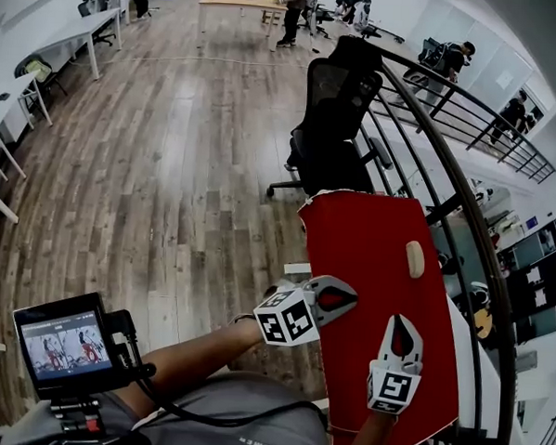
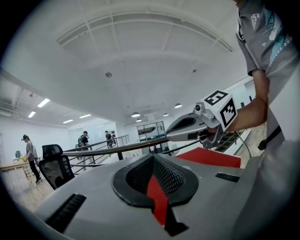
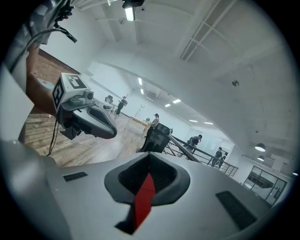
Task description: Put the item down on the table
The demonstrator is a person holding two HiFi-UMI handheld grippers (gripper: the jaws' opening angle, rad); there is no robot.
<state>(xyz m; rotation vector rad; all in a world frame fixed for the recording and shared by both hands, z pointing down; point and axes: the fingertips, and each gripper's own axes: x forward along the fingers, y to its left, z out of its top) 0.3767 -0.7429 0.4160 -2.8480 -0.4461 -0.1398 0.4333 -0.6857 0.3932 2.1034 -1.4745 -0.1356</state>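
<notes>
A red flat board with a beige oval patch near its right edge hangs in the air in front of me, above the wooden floor and beside a railing. My left gripper is shut on its near left edge. My right gripper is shut on its near edge, further right. Seen edge-on, the board shows as a red strip between the closed jaws in the left gripper view and in the right gripper view. No table lies under the board.
A black office chair stands just beyond the board. A dark curved railing runs along the right. White desks line the far left and people stand at the back. A small monitor is mounted at my lower left.
</notes>
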